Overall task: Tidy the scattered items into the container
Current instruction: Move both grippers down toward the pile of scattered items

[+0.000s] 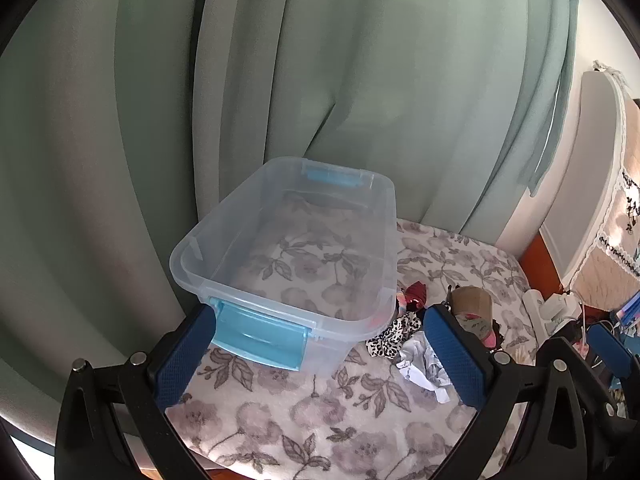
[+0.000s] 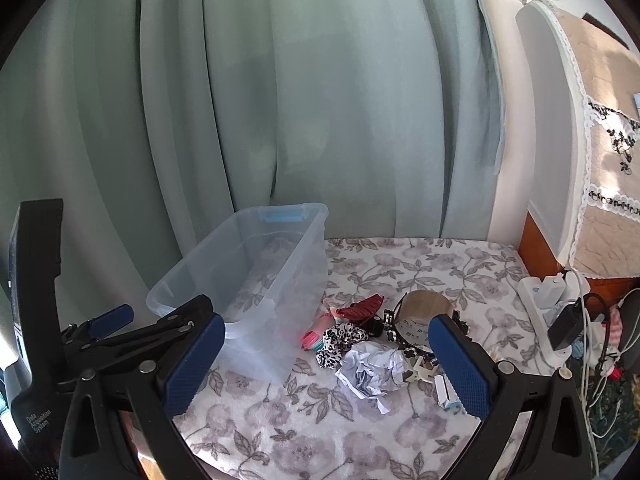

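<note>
Both my hand-held grippers, left [image 1: 320,360] and right [image 2: 326,364], gape empty. The crumpled paper [image 2: 372,370], just right of the container [image 2: 240,264], looks light and crushable; I'd pinch its bulk.

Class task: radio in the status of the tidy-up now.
Both tongs, left and right, open, empty. Clear bin empty. Clutter pile beside it. Path clear.

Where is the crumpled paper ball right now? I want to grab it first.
In the right wrist view the crumpled paper ball lies on the floral cloth, right of the clear container, just in front of the leopard-print scrunchie.
</note>
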### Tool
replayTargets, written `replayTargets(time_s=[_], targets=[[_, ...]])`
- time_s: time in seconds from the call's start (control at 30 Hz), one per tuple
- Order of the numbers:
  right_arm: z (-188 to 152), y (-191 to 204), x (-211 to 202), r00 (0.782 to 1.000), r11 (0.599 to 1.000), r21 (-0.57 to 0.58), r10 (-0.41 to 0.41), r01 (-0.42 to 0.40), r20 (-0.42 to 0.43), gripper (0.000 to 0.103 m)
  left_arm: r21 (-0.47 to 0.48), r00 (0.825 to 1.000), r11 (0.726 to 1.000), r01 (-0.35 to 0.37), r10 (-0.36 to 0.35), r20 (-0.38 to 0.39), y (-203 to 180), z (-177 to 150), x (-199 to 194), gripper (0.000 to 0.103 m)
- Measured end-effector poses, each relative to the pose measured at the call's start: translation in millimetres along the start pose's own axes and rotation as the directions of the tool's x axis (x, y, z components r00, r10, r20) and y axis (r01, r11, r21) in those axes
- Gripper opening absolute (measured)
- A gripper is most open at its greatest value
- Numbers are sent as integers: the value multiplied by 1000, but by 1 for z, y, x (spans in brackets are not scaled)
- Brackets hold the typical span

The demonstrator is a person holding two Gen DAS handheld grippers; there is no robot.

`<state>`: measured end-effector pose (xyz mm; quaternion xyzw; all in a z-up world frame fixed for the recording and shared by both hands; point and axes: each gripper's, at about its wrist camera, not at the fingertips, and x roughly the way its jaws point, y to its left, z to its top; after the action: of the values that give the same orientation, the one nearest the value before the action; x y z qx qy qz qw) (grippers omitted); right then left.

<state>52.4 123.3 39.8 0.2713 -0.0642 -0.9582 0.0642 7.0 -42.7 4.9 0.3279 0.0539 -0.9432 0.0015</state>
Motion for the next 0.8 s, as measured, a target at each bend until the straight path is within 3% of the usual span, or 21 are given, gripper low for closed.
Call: replayTargets(time_s=[0.47, 0.57, 0.67, 0.8], targets=[[-22, -56, -9, 1000, 996, 88, 15, -13, -23, 103, 134, 999, 991, 22, -26, 26, -59, -16, 0, 103], [-33, -79, -9, 999, 993, 114, 13, -9, -36, 103, 171, 997, 982, 75, -73, -22, -79, -25, 12, 103], [-42, -111, -4, 997, 983, 179, -38, 50, -71, 103, 192, 978, 961, 201, -187, -88, -100, -38, 23, 103], [-56, -145, 3, 993, 964, 254, -56, 82, -107, 103, 196, 961, 948, 251, -221, -165, -122, -54, 42, 103]])
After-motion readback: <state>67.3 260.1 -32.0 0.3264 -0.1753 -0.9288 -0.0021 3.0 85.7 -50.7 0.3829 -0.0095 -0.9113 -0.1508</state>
